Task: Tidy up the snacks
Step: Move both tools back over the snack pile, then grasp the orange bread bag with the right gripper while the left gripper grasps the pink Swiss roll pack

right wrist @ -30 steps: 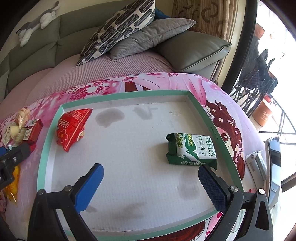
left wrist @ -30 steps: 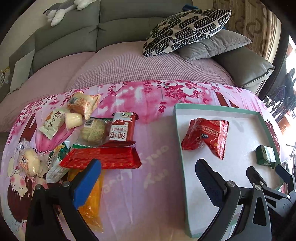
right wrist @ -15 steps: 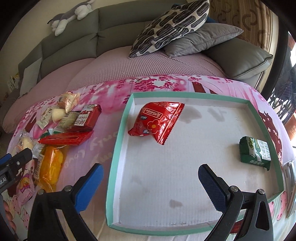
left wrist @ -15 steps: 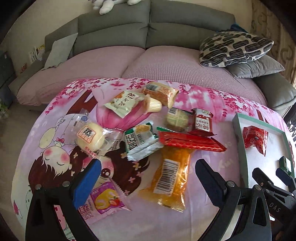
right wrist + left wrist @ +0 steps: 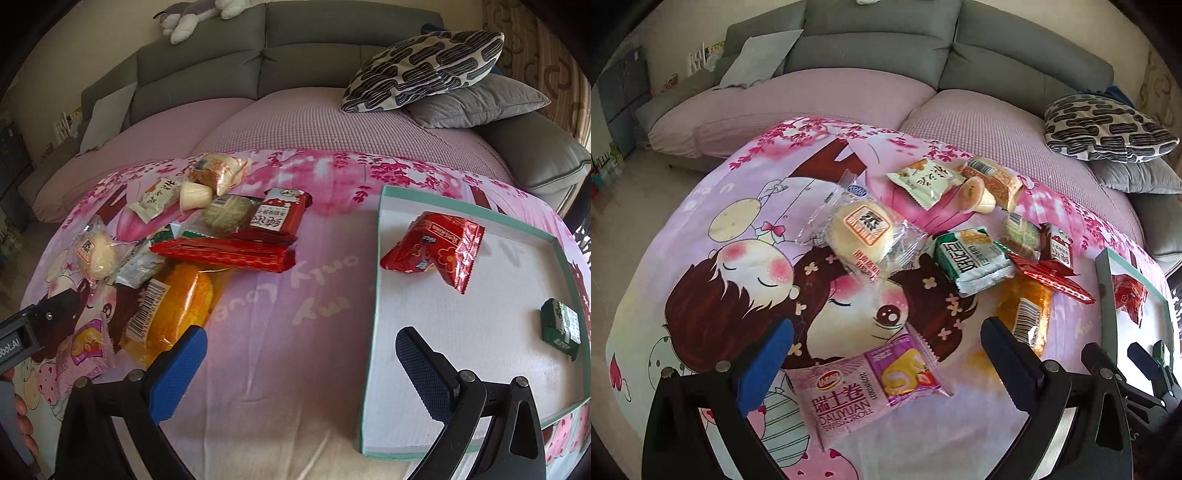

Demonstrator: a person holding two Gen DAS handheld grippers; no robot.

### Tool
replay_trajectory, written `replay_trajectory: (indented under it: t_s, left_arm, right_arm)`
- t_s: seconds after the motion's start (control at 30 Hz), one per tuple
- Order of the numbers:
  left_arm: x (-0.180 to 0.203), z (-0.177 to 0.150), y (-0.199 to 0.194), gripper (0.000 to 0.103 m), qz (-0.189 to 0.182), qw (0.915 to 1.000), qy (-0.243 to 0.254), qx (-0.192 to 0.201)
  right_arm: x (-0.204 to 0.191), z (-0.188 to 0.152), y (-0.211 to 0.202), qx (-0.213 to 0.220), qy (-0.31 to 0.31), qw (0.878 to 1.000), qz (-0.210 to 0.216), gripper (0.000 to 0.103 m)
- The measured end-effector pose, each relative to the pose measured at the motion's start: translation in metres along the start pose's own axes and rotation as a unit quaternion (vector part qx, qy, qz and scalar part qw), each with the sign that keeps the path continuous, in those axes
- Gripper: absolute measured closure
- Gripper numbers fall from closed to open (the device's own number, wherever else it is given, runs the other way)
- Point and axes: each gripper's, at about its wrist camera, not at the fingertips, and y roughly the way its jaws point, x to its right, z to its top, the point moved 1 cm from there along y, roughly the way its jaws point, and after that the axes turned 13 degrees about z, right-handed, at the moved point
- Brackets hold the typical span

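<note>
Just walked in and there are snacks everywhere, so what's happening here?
A person with a gripper in each hand is sorting snacks into a teal-rimmed tray. So far it holds a red packet and a green biscuit pack. The rest lie piled on the pink cloth. The open, empty left gripper hovers over a Swiss roll packet.

We see a heap of wrapped snacks [image 5: 207, 254] lying loose on the pink cartoon cloth. At three o'clock of it sits the teal-rimmed tray [image 5: 373, 317], holding a red packet [image 5: 439, 251] and a green one [image 5: 561, 328] well apart.
</note>
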Motion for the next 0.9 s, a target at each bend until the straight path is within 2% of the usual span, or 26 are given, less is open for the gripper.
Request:
replay_trajectory:
  t_s: [0.2, 0.47, 0.8, 0.87, 0.9]
  left_arm:
    - [-0.014, -0.007, 0.015, 0.002, -0.005, 0.9994, -0.024, -0.025]
    - [-0.035, -0.008, 0.025, 0.002, -0.027, 0.9955, -0.083, -0.037]
    - [-0.035, -0.010, 0.036, 0.002, -0.042, 0.9947, -0.078, -0.053]
    - [-0.033, -0.011, 0.038, 0.002, -0.042, 0.9948, -0.074, -0.057]
    - [-0.032, -0.011, 0.038, 0.002, -0.042, 0.9946, -0.074, -0.059]
  right_arm:
    - [-0.028, 0.000, 0.013, 0.003, -0.013, 1.000, 0.022, 0.000]
    - [-0.048, 0.002, 0.032, 0.007, -0.017, 0.999, 0.037, 0.000]
    - [-0.063, 0.001, 0.061, -0.004, -0.009, 1.000, 0.019, 0.000]
    - [-0.063, 0.001, 0.062, -0.003, -0.006, 1.000, 0.021, 0.004]
    - [-0.062, 0.001, 0.062, -0.003, -0.006, 1.000, 0.020, 0.008]
